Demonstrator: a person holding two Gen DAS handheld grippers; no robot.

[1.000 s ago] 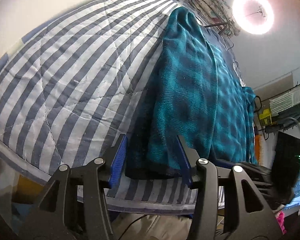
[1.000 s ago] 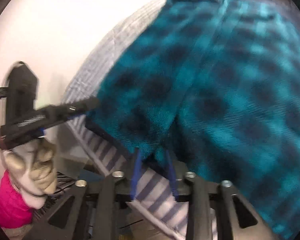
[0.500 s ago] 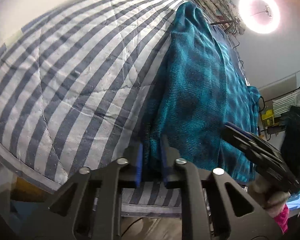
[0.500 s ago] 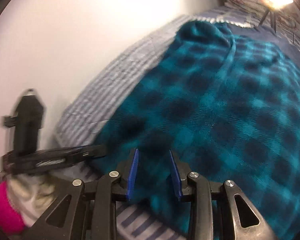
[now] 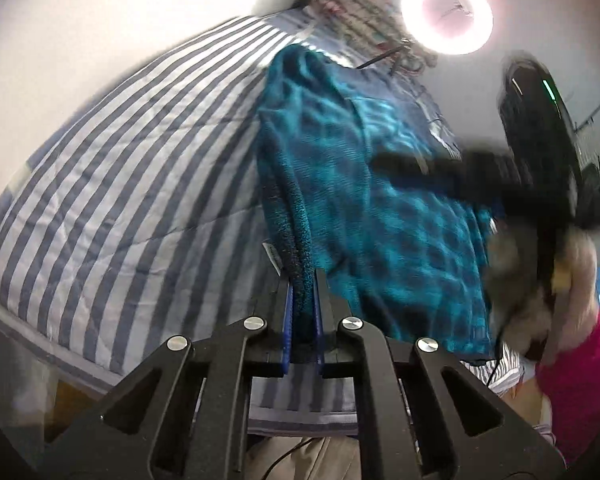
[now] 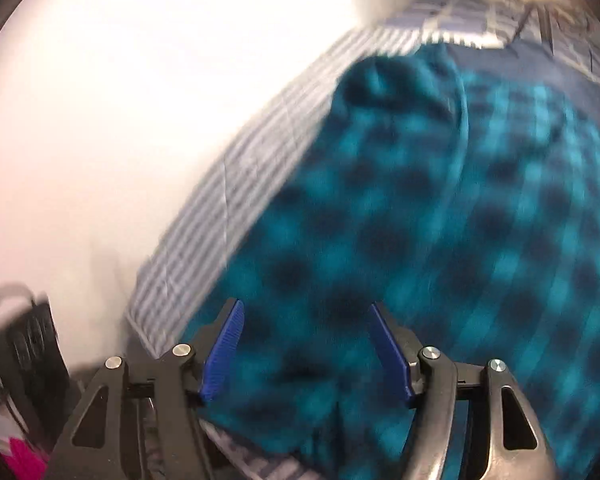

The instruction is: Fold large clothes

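Now the left gripper [image 5: 303, 300] is clenched on the near edge of the teal-and-black checked fleece garment [image 5: 364, 208], which lies on the blue-and-white striped quilt [image 5: 132, 184] and runs toward 12 o'clock. The right gripper [image 6: 306, 344] has just been opening, its blue pads [image 6: 224, 344] spread wide above the fleece without pressing it. Only the left wrist view shows the glowing ring light [image 5: 446, 10] at 1 o'clock and a pink sleeve [image 5: 580, 372] at 4 o'clock.

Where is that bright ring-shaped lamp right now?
In the left wrist view the ring lamp glows at the upper right, beyond the far end of the striped bed cover and the teal checked garment.
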